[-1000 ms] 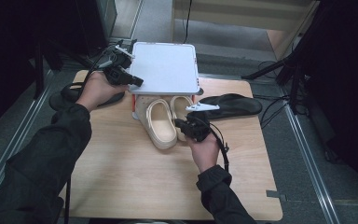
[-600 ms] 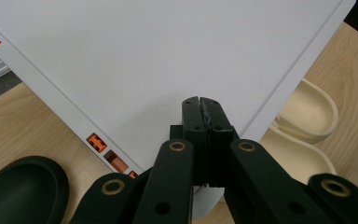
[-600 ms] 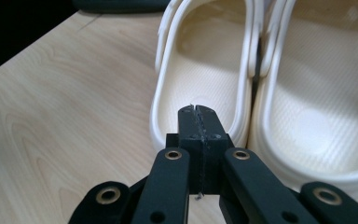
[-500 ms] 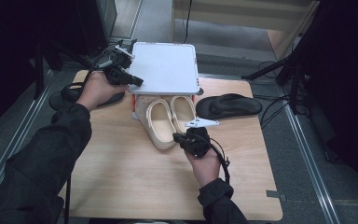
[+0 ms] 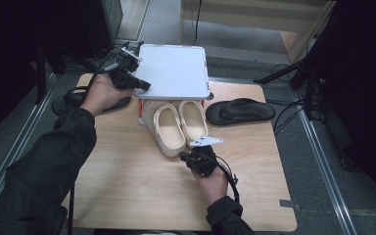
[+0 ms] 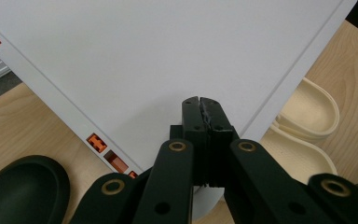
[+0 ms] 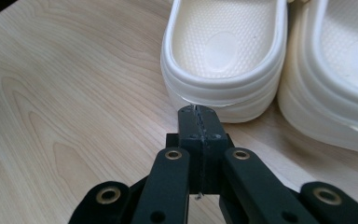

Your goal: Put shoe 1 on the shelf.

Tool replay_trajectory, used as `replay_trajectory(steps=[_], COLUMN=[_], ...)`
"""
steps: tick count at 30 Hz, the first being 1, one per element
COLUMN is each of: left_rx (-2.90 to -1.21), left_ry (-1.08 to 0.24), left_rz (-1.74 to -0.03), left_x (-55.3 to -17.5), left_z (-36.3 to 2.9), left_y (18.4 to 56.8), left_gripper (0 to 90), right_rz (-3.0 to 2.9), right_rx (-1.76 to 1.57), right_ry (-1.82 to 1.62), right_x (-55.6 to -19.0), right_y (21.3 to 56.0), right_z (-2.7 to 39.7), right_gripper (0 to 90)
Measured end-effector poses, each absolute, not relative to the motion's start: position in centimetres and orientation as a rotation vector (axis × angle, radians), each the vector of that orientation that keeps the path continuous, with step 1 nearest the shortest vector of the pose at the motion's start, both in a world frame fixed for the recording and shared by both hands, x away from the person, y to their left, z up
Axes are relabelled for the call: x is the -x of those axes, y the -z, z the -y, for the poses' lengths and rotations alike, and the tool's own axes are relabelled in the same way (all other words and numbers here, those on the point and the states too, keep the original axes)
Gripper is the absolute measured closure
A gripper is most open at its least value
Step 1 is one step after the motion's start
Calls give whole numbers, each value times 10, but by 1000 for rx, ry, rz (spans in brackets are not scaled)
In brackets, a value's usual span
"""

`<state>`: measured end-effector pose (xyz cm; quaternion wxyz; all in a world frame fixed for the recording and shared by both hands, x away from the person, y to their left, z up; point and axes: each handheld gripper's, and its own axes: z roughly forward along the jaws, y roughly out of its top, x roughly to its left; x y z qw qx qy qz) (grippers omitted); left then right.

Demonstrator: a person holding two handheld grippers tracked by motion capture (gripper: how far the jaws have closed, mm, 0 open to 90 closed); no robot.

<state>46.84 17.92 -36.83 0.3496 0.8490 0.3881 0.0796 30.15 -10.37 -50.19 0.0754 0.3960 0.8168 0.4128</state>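
My right claw is pressed shut on nothing, just off the heel of the left cream clog, near it but apart. The second clog lies touching the first, toes under the white box. My left claw is also shut and empty, over the box's near-left corner. The pale wood desk carries the box and clogs. A black sandal lies right of the box, another left of it. Grey floor and cables surround the desk.
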Motion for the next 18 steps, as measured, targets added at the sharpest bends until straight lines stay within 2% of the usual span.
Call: replay_trajectory(steps=[10,18], left_rx=[-2199,-2193], left_ry=[-207,-205], left_rz=[-1006,-1006], left_x=[-468,-468], left_z=[-179,-179], left_y=[368,369], left_gripper=[900,900], right_rz=[-2433,-2438], right_rx=[-1226,-1234], right_ry=[-1217,-1241], right_x=[-311,-314], right_y=[516,512], right_z=[93,84], right_gripper=[900,900])
